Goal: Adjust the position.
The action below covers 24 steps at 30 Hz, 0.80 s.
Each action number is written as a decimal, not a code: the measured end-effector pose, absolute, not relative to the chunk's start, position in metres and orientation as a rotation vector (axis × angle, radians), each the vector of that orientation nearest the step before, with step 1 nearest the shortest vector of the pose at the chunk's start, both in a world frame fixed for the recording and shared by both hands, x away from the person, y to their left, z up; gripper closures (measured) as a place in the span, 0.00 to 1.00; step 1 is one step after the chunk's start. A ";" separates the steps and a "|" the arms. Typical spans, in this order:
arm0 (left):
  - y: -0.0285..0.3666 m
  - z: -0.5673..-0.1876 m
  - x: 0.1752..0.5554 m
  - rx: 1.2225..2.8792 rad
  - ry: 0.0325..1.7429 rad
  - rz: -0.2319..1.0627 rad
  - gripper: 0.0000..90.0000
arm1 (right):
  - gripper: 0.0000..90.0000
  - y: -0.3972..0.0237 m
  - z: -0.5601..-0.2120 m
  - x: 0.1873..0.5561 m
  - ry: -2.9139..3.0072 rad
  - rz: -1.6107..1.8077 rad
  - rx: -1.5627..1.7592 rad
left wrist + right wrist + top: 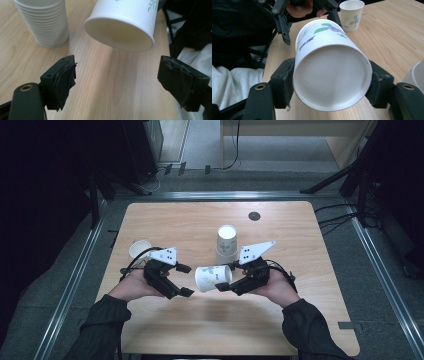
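A printed paper cup (213,277) is held on its side, clamped near its base by the right gripper (223,276), at 6 o'clock from the cup stack (226,245). The left gripper (184,280), jaws spread apart with nothing between them, is faced by the cup's mouth from 9 o'clock.

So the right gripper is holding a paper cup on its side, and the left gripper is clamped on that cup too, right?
Not quite. The right gripper does hold the paper cup on its side, but the left gripper is open, its jaws apart and short of the cup's mouth, as the left gripper view shows.
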State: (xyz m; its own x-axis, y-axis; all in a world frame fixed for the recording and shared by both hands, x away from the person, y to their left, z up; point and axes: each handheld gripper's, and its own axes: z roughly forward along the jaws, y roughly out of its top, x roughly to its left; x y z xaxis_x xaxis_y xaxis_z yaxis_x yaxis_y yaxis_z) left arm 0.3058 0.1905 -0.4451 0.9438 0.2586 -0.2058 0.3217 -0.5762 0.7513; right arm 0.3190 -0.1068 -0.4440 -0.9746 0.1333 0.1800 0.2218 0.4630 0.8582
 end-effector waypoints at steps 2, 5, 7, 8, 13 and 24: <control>0.190 -0.446 0.305 2.197 0.411 -0.097 0.17 | 0.38 -0.107 -0.443 0.319 -2.602 -1.554 -0.315; 0.190 -0.447 0.303 2.159 0.413 -0.118 0.17 | 0.38 -0.108 -0.442 0.319 -2.588 -1.566 -0.310; 0.188 -0.448 0.300 2.167 0.402 -0.131 0.17 | 0.38 -0.108 -0.441 0.319 -2.586 -1.568 -0.308; 0.187 -0.449 0.299 2.172 0.401 -0.125 0.17 | 0.38 -0.109 -0.441 0.319 -2.577 -1.572 -0.307; 0.179 -0.450 0.292 2.154 0.374 -0.095 0.15 | 0.38 -0.108 -0.440 0.319 -2.550 -1.577 -0.294; 0.176 -0.455 0.298 2.082 0.376 -0.105 0.15 | 0.38 -0.104 -0.442 0.318 -2.529 -1.553 -0.276</control>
State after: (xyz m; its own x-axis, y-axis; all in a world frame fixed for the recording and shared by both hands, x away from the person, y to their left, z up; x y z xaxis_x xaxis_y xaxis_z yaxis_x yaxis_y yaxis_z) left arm 0.2976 0.1760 -0.4547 0.9483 0.2232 -0.2255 0.3076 -0.4726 0.8259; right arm 0.3180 -0.1035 -0.4422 -0.9701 0.0728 0.2314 0.2393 0.4434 0.8638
